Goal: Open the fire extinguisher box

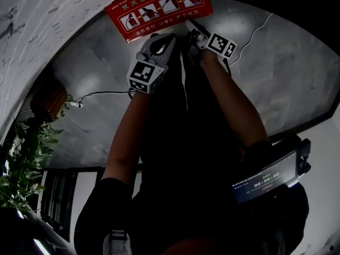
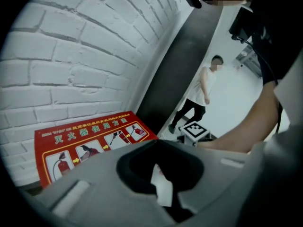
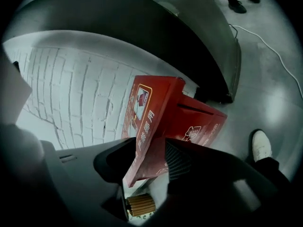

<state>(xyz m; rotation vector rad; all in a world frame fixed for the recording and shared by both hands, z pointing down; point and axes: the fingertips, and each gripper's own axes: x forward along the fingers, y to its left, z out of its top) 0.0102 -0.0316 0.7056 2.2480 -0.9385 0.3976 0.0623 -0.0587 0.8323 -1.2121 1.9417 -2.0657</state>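
Note:
The red fire extinguisher box (image 1: 159, 7) stands by the white brick wall, and its lid carries pictured instructions. In the right gripper view the lid (image 3: 142, 122) is swung up off the red box body (image 3: 201, 122). The lid's lower corner sits between the jaws of my right gripper (image 3: 147, 160), which stand wide, and the ribbed pad (image 3: 179, 161) does not clamp it. From the head view, my right gripper (image 1: 194, 33) is at the lid's lower edge. My left gripper (image 1: 159, 37) points at the lid just to its left. In the left gripper view, the lid (image 2: 90, 143) lies ahead and the left gripper (image 2: 161, 174) shows only a dark cavity.
A potted plant (image 1: 26, 158) and a brown pot (image 1: 48, 97) stand at the left, with a white cable (image 1: 101, 94) on the floor. A person (image 2: 203, 89) stands farther off. A screen with a timer (image 1: 271, 177) hangs at my right side. A white shoe (image 3: 261, 144) is near the box.

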